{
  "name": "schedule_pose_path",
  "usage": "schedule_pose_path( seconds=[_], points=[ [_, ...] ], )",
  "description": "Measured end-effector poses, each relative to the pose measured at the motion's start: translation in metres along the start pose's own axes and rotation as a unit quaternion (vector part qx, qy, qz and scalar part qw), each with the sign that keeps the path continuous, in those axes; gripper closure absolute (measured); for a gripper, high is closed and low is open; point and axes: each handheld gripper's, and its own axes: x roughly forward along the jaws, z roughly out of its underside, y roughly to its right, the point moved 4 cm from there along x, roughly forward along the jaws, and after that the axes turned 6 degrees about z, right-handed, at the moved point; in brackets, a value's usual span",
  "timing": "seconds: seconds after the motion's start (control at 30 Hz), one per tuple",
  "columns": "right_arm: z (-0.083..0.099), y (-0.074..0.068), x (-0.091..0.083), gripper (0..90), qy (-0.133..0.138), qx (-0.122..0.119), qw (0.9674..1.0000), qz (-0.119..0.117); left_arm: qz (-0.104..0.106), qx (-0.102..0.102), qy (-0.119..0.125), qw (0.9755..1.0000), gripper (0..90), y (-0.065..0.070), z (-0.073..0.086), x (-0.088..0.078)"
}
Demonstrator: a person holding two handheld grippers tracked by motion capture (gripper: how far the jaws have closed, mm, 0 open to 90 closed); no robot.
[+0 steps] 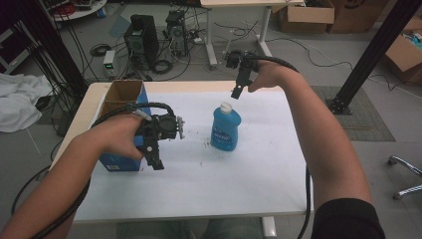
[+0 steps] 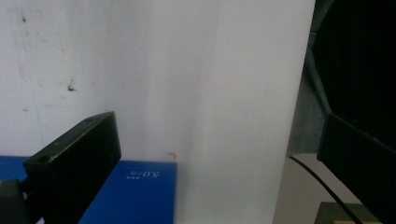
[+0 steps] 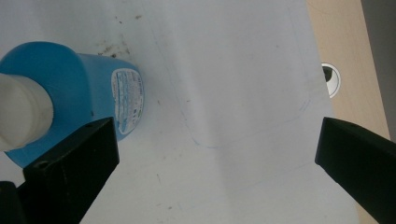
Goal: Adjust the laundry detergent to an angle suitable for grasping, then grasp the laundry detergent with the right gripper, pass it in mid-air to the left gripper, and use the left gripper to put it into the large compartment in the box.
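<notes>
I find the blue bottle (image 1: 225,128) standing upright on the white sheet (image 1: 249,169) that covers the table (image 1: 94,94), a little beyond the middle of the sheet, with its white cap (image 1: 226,106) on top. In the right gripper view the bottle (image 3: 88,93) sits at the left edge, its cap (image 3: 21,109) nearest the camera and its label (image 3: 128,100) facing into the frame.

The right gripper (image 1: 239,89) hangs above the far edge of the sheet, pointing downward, just beyond the bottle and clear of it. Its jaws stand wide apart with nothing between them; the bare sheet (image 3: 233,116) lies in the gap.

The left gripper (image 1: 157,159) hovers over the near left part of the sheet, beside the blue cardboard box (image 1: 122,127), which stands open at the top near the table's left edge. Its jaws are likewise spread wide and grip nothing. In the left gripper view a corner of the box (image 2: 140,191) shows low in the frame; whether the near jaw touches it I cannot tell, as that view is dim and soft.

Small dark specks (image 1: 205,145) mark the sheet just left of the bottle.
</notes>
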Motion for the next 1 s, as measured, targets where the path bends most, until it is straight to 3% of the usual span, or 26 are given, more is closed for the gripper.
schedule_pose_path(
  seconds=[0.47, 0.7, 1.0],
  points=[
    [0.001, -0.001, 0.000, 0.0, -0.002, 0.002, 1.0000, 0.003, -0.006, 0.005, -0.002, 1.0000, 0.1, 0.005, -0.002, -0.007],
    [-0.002, -0.002, 0.003, 0.0, -0.011, 0.000, 0.9999, 0.003, -0.016, -0.009, 0.003, 0.9998, 0.1, 0.000, 0.001, -0.014],
    [-0.003, 0.001, -0.001, 0.0, -0.005, 0.004, 1.0000, 0.003, -0.010, -0.009, 0.007, 0.9999, 0.1, 0.001, 0.006, -0.013]
  ],
)
